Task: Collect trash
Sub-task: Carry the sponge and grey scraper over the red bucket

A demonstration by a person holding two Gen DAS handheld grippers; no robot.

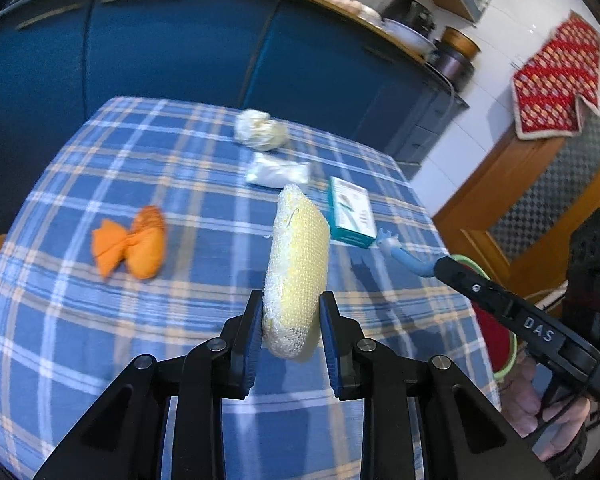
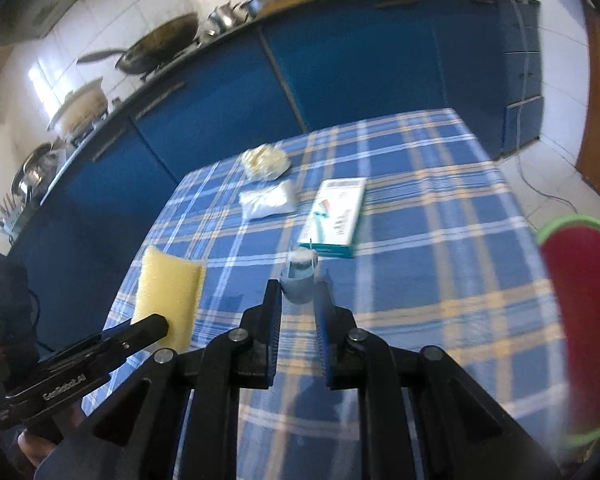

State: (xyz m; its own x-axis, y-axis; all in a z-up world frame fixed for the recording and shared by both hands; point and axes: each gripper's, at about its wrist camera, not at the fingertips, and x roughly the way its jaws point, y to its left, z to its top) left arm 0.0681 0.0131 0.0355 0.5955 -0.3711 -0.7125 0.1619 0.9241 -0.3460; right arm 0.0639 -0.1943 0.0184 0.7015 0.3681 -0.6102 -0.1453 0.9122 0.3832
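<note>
I hold a yellow sponge in my left gripper, low in the centre of the left wrist view. The fingers are nearly closed, pressing the sponge's lower end from both sides. The sponge stands upright, wrapped in white mesh, lifted clear of the desk. In the right wrist view it appears at the lower left.

My right gripper holds a small pale blue brush, low in the centre of the right wrist view. Its fingers are also nearly closed, clamped on the brush's handle. The white bristled head points away from the camera. In the left wrist view the brush sticks out of the right gripper at centre right, above the desk.

The desk is covered with a blue, white and orange checked cloth. On it, in the left wrist view, lie an orange wrapper twisted like a bow at centre left, a crumpled white ball at upper centre, a flat white packet just below it, and a teal and white box to the right of centre.

A red bin with a green rim fills the right edge of the right wrist view, beside the desk. Blue cabinets run across the top of both views, with pots and pans on the counter above.
</note>
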